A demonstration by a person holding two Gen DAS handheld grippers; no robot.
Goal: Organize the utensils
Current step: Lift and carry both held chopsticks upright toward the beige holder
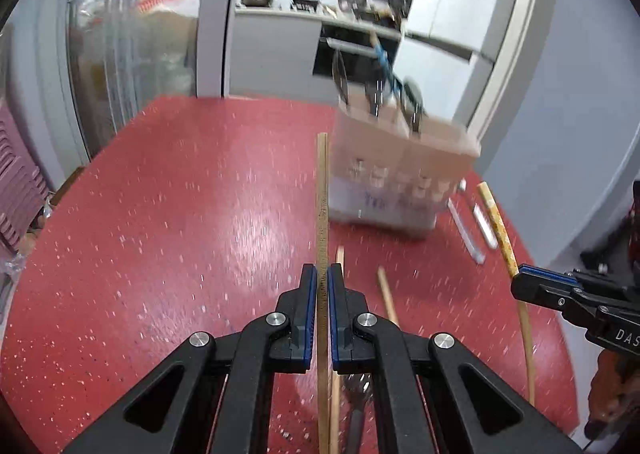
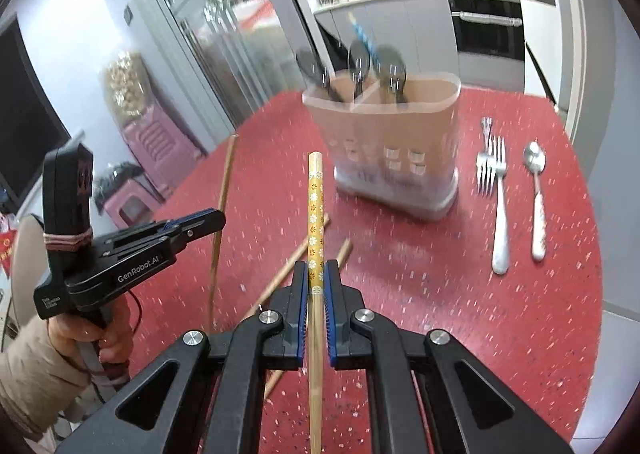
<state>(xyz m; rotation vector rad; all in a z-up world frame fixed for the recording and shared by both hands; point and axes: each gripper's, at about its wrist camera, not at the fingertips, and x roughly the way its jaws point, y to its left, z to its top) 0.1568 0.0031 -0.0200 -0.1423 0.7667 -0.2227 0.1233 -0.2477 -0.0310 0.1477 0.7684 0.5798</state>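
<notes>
since each gripper clamps 1 chopstick, left gripper (image 1: 323, 278), right gripper (image 2: 316, 274) aim at holder (image 2: 384, 142) (blurred) for upright drop.

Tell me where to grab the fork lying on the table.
Grip the fork at mid-handle, coming straight down with jaws across its width. It lies flat, tines toward the utensil holder, and the spoon lies parallel just to its right, so the handle offers the clearest pinch.
</notes>
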